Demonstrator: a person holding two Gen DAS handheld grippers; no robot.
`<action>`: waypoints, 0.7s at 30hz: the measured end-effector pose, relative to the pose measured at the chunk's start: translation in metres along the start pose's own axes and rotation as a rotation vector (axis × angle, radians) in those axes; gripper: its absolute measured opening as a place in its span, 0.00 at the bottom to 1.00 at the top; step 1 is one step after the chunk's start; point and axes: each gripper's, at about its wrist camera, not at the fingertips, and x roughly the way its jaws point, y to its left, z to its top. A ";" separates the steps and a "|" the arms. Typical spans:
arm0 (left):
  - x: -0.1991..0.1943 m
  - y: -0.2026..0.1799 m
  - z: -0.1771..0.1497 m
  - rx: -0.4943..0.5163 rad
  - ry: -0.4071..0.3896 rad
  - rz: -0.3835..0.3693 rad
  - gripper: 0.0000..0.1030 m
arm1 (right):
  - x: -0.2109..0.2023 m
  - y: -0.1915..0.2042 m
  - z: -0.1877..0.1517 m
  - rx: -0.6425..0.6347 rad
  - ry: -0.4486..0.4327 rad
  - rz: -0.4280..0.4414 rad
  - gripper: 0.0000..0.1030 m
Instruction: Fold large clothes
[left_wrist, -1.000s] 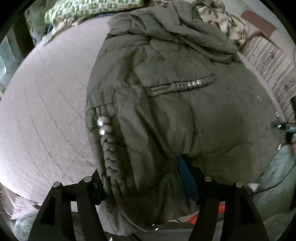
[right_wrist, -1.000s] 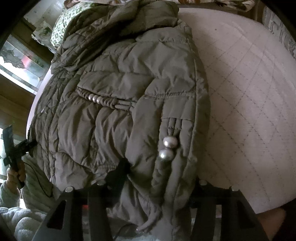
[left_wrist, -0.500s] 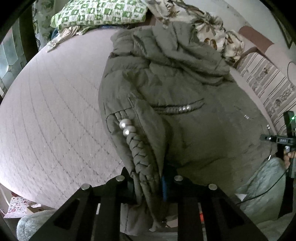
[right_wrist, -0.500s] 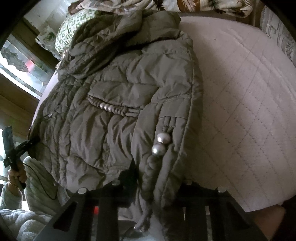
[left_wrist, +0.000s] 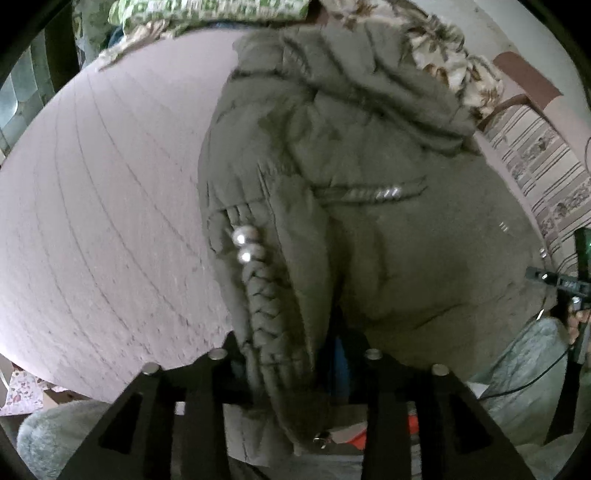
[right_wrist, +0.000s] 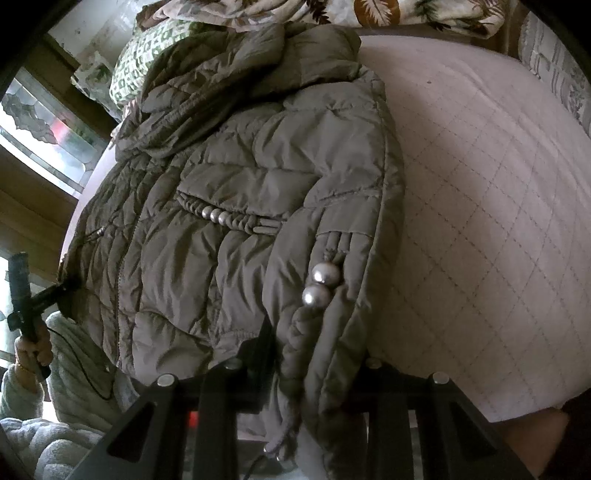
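Closest to you, your left gripper (left_wrist: 295, 360) has its jaws drawn in on the jacket's (left_wrist: 369, 221) near hem, pinching the fold that carries the braided cord (left_wrist: 266, 295). Your right gripper (right_wrist: 299, 363) is clamped the same way on the hem at the jacket's other bottom corner, its braided trim bunched between the fingers.

The jacket is a quilted, padded olive coat lying flat on the pale quilted bed cover (right_wrist: 480, 221), hem toward you and hood (right_wrist: 277, 48) farthest from you. Expect it to be bulky yet light, soft with a springy fill that will puff back open after a fold, and the shell looks smooth enough to slide through a shallow pinch. Take deep bites at the hem seam or side seams, where the layers are thickest, and avoid the beads and cords, which would slip or snag.

Counting outward from the hem: one jacket; two large silver beads (right_wrist: 319, 284) on each cuff-side cord; one beaded pocket trim (right_wrist: 229, 218) on each front panel, with about three small beads visible in the right view.

Beyond the hood lie one green patterned pillow (left_wrist: 207, 11) and one leaf-print blanket (right_wrist: 369, 11). Beside the jacket, your hand (right_wrist: 33, 350) on the left gripper's handle is visible.
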 end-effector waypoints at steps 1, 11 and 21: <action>0.002 0.000 -0.001 0.003 -0.005 0.000 0.39 | 0.001 0.001 0.000 -0.001 0.001 -0.004 0.29; -0.017 -0.011 0.004 0.022 -0.077 -0.014 0.18 | 0.002 0.009 0.000 0.004 -0.014 -0.004 0.29; -0.049 -0.013 0.018 0.009 -0.132 -0.084 0.16 | -0.016 0.009 0.006 0.012 -0.068 0.039 0.28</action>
